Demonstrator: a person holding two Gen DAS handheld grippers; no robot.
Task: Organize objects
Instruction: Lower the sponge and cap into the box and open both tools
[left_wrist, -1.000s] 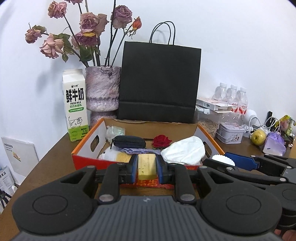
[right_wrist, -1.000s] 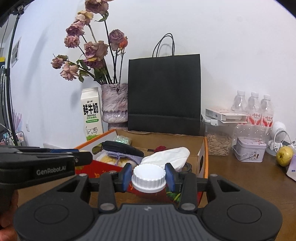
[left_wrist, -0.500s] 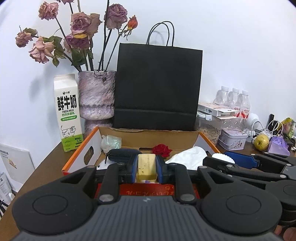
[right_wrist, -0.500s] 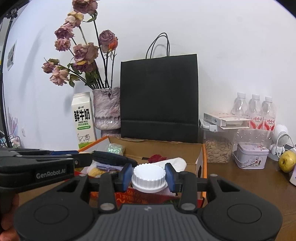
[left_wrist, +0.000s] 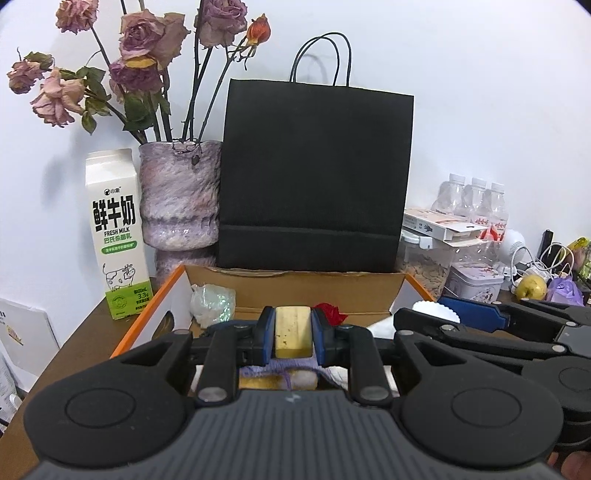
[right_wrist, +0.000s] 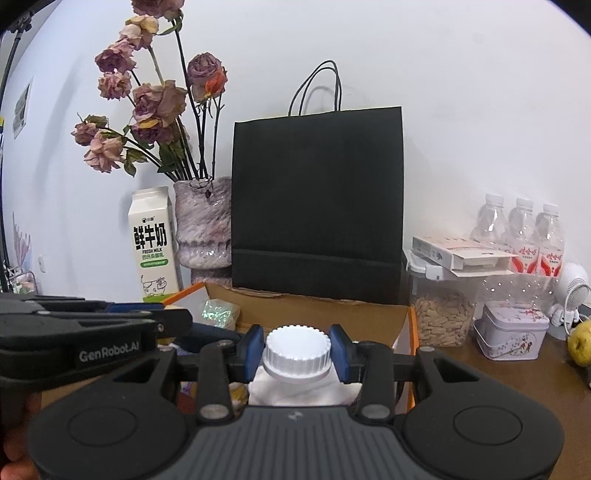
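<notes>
Two sets of tongs carry our load above the open cardboard box. Our left tongs are clamped on a yellow rectangular block, matte and slightly scuffed, held upright between the blue pads. Our right tongs pinch a white ribbed screw cap, round with a toothed rim, over white cloth lying in the box.

Inside the box we see a red rose head, a crinkled translucent bag with greenish glitter, a purple knit piece and something yellow beneath it. Its walls are raw brown card with orange edges.

Behind the box a tall black paper bag with cord handles stands against the wall, blocking the far side. Left of it are a mottled purple vase of dried roses and a milk carton. To the right, the bench holds a clear container of seeds, a flat carton on top, three water bottles, a printed tin and a yellow-green apple.
</notes>
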